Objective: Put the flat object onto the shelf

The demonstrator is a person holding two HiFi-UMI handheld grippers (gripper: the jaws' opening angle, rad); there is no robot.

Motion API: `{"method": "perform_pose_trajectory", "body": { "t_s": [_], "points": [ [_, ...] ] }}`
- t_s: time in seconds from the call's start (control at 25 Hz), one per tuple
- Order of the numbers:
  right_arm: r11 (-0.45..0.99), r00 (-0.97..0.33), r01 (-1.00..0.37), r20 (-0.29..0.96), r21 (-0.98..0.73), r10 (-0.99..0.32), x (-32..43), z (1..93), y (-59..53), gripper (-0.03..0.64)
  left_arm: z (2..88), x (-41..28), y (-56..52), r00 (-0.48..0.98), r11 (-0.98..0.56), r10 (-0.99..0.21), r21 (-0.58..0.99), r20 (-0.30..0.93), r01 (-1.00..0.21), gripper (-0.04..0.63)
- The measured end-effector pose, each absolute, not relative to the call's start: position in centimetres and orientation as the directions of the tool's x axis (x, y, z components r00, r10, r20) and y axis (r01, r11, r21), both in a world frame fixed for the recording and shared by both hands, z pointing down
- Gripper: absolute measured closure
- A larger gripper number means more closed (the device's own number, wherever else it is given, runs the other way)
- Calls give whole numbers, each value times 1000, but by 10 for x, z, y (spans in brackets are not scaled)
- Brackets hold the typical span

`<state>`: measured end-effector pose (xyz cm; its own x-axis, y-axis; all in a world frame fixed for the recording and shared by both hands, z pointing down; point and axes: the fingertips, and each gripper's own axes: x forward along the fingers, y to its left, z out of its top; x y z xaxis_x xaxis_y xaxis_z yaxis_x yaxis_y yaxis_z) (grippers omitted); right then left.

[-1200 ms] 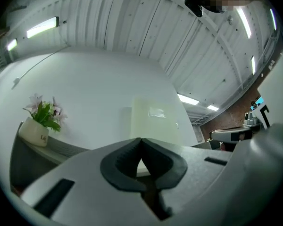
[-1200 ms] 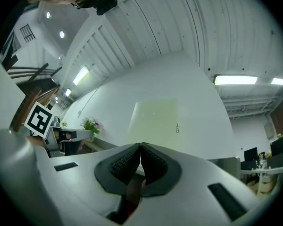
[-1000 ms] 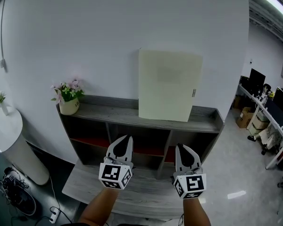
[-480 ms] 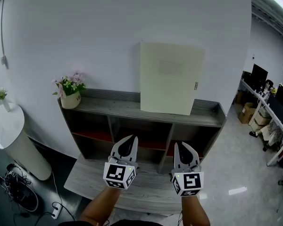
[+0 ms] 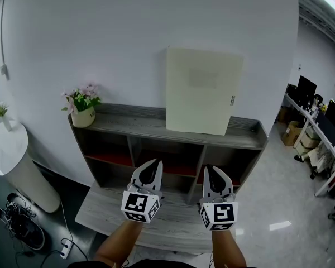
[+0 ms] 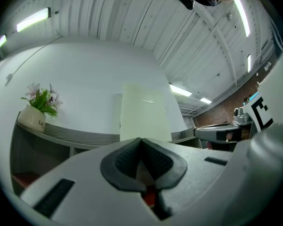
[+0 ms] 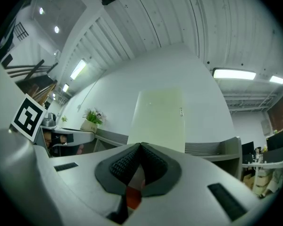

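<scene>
Grey wood shelf [image 5: 134, 128]: flower pot [image 5: 82, 116] at its left end. Left gripper [image 5: 151, 166] low in front, jaws shut, empty. Cream flat panel [image 5: 204, 91] upright on the shelf top, against the wall. Right gripper [image 5: 211, 171] likewise shut, empty. Placement looks done; back away straight, without nudging the panel.

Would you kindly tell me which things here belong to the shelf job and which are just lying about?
Job in hand:
- flat panel, upright on the shelf, against the wall
- left tool and right tool, both shut, empty

Lying about:
- flower pot
- pedestal
- cables
- desks
</scene>
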<state>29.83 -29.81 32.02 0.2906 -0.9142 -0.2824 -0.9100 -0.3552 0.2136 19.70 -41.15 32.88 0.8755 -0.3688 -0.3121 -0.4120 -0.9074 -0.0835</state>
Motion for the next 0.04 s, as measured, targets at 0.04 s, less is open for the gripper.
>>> {"method": "perform_pose_trajectory", "body": {
  "t_s": [0.04],
  "points": [
    [-356,292,-910,-282,213,-914,298,321,-299,592,330,197,-412,877,-909,-368,-80,-310,-409,588]
  ]
}}
